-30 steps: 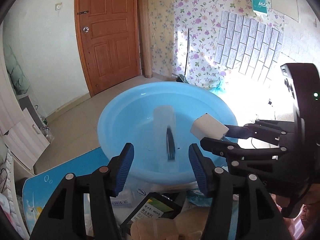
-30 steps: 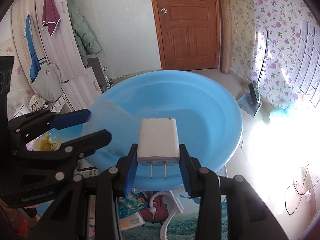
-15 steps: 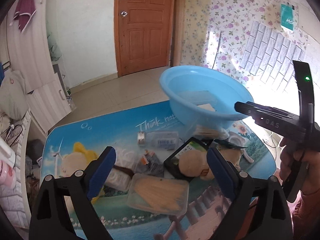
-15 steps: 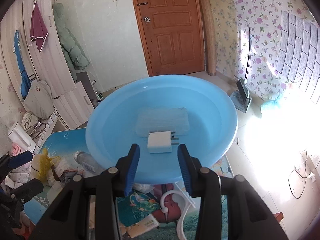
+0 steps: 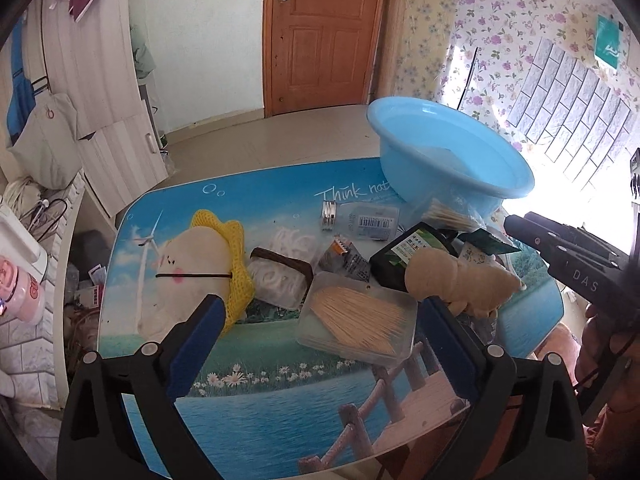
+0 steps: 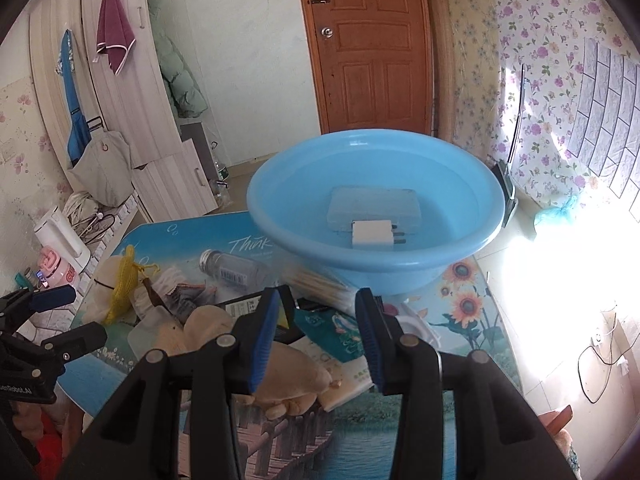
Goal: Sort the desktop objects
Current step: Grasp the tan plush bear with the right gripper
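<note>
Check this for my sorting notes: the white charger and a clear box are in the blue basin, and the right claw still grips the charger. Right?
Not quite. The right wrist view shows the charger lying in the basin by the clear box, but the right claw is empty, nothing between its pads.

Charger point(image 6: 372, 235) lies in basin point(image 6: 460, 248), on table point(image 6: 472, 304).

Near table edge point(image 5: 280, 408) bare — clutter point(image 5: 356, 280) crowds the basin point(image 6: 472, 248).
</note>
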`<action>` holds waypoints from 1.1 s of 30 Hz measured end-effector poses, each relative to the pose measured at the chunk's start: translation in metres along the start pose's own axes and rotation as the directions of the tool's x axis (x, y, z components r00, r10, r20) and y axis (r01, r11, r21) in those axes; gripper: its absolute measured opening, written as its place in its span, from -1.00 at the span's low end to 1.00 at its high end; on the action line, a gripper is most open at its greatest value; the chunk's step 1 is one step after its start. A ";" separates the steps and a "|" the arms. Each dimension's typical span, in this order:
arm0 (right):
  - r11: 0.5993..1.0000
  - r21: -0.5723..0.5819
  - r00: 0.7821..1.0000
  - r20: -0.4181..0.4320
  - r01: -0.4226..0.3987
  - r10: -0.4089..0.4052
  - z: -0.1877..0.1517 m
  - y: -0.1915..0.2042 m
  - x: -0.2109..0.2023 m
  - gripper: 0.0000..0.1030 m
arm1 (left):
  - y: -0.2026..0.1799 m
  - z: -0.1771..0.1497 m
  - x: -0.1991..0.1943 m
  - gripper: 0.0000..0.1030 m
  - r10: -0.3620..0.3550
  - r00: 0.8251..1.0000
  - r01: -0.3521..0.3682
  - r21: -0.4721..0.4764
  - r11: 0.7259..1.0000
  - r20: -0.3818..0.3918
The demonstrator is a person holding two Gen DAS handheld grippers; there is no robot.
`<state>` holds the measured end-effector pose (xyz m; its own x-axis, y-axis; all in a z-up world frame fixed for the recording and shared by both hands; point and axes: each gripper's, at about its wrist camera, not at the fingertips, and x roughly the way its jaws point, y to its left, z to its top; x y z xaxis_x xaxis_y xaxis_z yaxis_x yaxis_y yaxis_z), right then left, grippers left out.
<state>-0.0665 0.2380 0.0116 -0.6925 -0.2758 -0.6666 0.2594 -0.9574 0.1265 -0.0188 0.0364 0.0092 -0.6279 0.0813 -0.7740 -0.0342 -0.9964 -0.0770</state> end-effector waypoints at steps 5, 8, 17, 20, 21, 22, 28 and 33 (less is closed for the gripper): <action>1.000 0.000 1.000 -0.012 0.000 0.000 -0.008 -0.004 -0.003 -0.24 | -0.001 -0.003 0.000 0.90 0.001 1.000 -0.001 0.016 1.000 -0.004; 1.000 0.006 1.000 -0.022 0.005 -0.005 -0.013 -0.008 -0.003 -0.24 | 0.002 -0.005 0.003 0.90 -0.010 1.000 0.010 0.012 1.000 -0.012; 1.000 0.019 0.999 -0.044 0.001 -0.001 -0.023 -0.013 -0.001 -0.24 | 0.013 -0.015 0.009 0.90 0.017 1.000 -0.017 0.011 1.000 -0.026; 1.000 0.007 0.998 -0.057 -0.005 0.006 -0.027 -0.011 0.000 -0.24 | 0.018 -0.019 0.008 0.90 0.021 1.000 -0.021 0.011 1.000 -0.021; 1.000 0.003 0.998 -0.061 -0.009 0.009 -0.028 -0.011 0.001 -0.24 | 0.021 -0.020 0.007 0.90 0.021 1.000 -0.020 0.011 1.000 -0.021; 1.000 0.000 0.998 -0.063 -0.014 0.014 -0.029 -0.011 0.001 -0.24 | 0.022 -0.021 0.007 0.90 0.021 1.000 -0.021 0.011 1.000 -0.020; 1.000 0.002 0.998 -0.051 -0.030 0.030 -0.033 -0.011 -0.003 -0.24 | 0.036 -0.027 0.004 0.90 0.035 0.999 -0.035 -0.003 0.999 -0.019; 0.999 -0.013 0.998 -0.059 -0.037 0.036 -0.035 -0.007 -0.004 -0.21 | 0.048 -0.030 0.002 0.90 0.058 0.998 -0.059 -0.020 0.998 -0.023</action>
<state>-0.0426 0.2488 -0.0123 -0.6419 -0.3045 -0.7037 0.2933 -0.9455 0.1416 0.0015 -0.0110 -0.0146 -0.6110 0.0238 -0.7913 0.0178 -0.9989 -0.0438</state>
